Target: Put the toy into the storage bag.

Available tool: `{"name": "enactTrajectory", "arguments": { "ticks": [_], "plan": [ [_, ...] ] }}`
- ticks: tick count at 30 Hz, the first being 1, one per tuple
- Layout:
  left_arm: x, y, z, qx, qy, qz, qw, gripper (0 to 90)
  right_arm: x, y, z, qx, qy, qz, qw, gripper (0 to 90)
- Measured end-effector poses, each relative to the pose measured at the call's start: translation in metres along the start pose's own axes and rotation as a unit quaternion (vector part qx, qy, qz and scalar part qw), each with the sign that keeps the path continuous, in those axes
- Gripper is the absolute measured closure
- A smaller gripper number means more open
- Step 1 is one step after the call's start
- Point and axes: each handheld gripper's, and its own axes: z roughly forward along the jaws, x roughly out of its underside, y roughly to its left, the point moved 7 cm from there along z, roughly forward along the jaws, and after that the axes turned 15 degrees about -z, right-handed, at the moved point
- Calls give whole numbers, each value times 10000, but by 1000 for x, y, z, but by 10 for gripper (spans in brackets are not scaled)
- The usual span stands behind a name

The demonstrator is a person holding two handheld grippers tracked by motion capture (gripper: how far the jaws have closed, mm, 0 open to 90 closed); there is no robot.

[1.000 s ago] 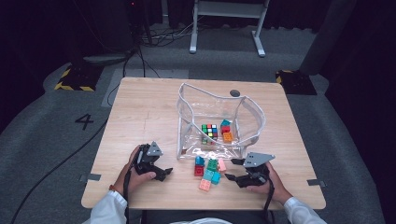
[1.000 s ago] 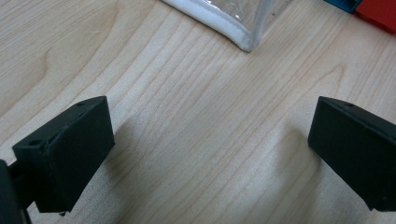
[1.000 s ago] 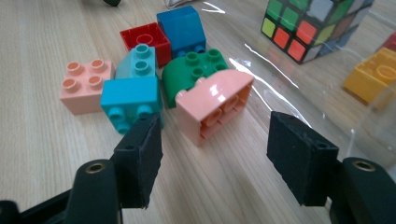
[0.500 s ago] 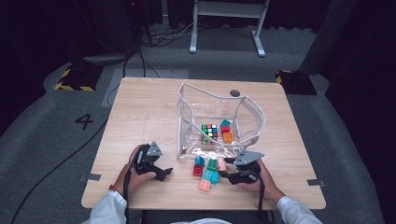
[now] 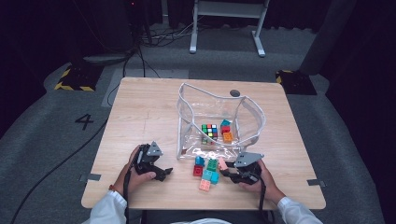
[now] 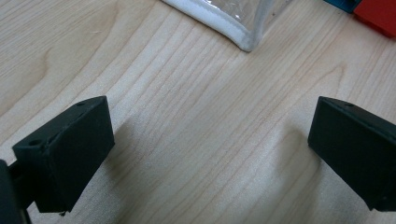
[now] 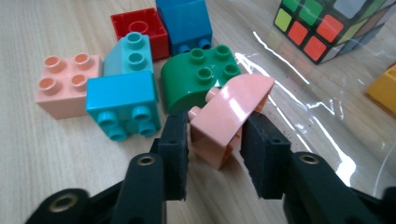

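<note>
Wood-grained bench [image 5: 140, 121] carries a clear plastic pouch [image 5: 252, 116] standing open near its middle, and inside it a colour cube [image 5: 209, 131], an orange brick [image 5: 228, 136] and a teal brick [image 5: 225, 123] are already lodged. Just in front of the pouch, a small heap of loose bricks is left on the bench: a green one [image 7: 196, 77], a turquoise one [image 7: 122, 100], a blue one [image 7: 184, 23], a red one [image 7: 140, 25] and a pale peach one [image 7: 65, 84]. By the right tool [image 7: 215, 140], whose jaws have just been closing, a pink curved brick [image 7: 231, 112] is pinched between the pads, tilted, at the heap's edge beside the pouch. The left tool [image 6: 205, 154] rests apart with jaws spread wide over bare wood, nothing between them. Packing is judged partly done: the gripped brick and five more remain to be loaded.
</note>
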Motion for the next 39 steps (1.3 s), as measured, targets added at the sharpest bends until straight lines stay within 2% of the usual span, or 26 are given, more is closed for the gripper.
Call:
{"name": "enactTrajectory", "arguments": {
  "ticks": [2, 4, 8, 11, 12, 15, 16, 17, 23, 27, 29, 36, 39],
  "plan": [
    [0, 0, 0, 3, -5, 3, 10000, 4, 2, 2, -3, 41, 86, 76, 9999, 648],
    [0, 0, 0, -1, -1, 14, 10000, 4, 4, 1, -5, 81, 116, 48, 9999, 673],
    [0, 0, 0, 3, -8, 1, 10000, 4, 10, -1, -10, 103, 71, 175, 9998, 673],
    [0, 0, 0, 2, -9, 3, 10000, 4, 11, -4, -11, 126, 24, 81, 9999, 675],
    [0, 0, 0, 3, -8, 2, 10000, 4, 11, -2, -12, 100, 90, 174, 9998, 675],
    [0, 0, 0, 2, -9, 4, 10000, 4, 11, -1, -12, 78, 66, 128, 9999, 677],
    [0, 0, 0, 2, -9, 3, 10000, 4, 11, -3, -12, 96, 14, 3, 10000, 678],
    [0, 0, 0, 0, -7, 8, 10000, 4, 12, -1, -14, 85, 66, 90, 9999, 678],
    [0, 0, 0, -3, 1, 20, 10000, 5, 17, -5, -20, 71, -75, -27, 9999, 679],
    [0, 0, 0, 1, -7, 8, 10000, 4, 22, -7, -30, 72, -119, -35, 9999, 679],
    [0, 0, 0, 1, -10, 4, 10000, 4, 24, -8, -36, 66, -161, 41, 9998, 679],
    [0, 0, 0, -5, -10, 8, 10000, 4, 33, -15, -58, 207, -210, 36, 9996, 679],
    [0, 0, 0, -7, -3, 19, 10000, 4, 40, -16, -72, 276, -234, 115, 9993, 679]
  ]
}}
